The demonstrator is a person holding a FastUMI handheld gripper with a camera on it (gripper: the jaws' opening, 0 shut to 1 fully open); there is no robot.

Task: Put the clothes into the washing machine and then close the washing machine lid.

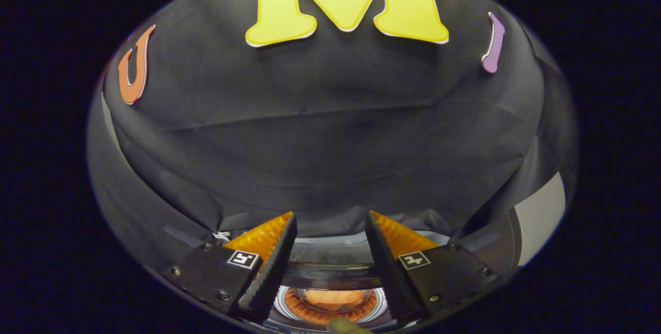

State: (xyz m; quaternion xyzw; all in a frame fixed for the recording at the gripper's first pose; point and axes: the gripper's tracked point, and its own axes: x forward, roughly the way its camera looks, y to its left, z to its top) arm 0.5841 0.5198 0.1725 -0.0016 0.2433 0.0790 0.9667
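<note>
- Overhead, the gripper [330,220] hangs above a washing machine [330,264], its two fingers [268,267] angled outward and standing well apart.
- Between them the jaws are open and press on nothing; only the machine's top and the black cloth wall [320,143] show in the gap.
- Below and between the fingers lies the round mouth of the washing machine drum [289,305], ringed by a pale, shiny rim.
- Inside the drum sits an orange piece of clothing [333,299], bunched in the middle of the perforated tub, which glows orange around it.
- Just ahead of the drum's mouth, a dark curved band of the machine's top runs from finger to finger, with a lighter grey strip beyond it where the machine meets the wall.
- Whether that band belongs to the lid cannot be told from this angle.
- Near the closest rim of the drum, a small olive-coloured shape [347,326] pokes into sight; what it is cannot be told.
- Beyond the fingertips, the creased black cloth wall rises behind the machine and fills the background.
- Off past the right-hand finger, a pale grey panel [539,215] shows at the edge of the cloth.
</note>
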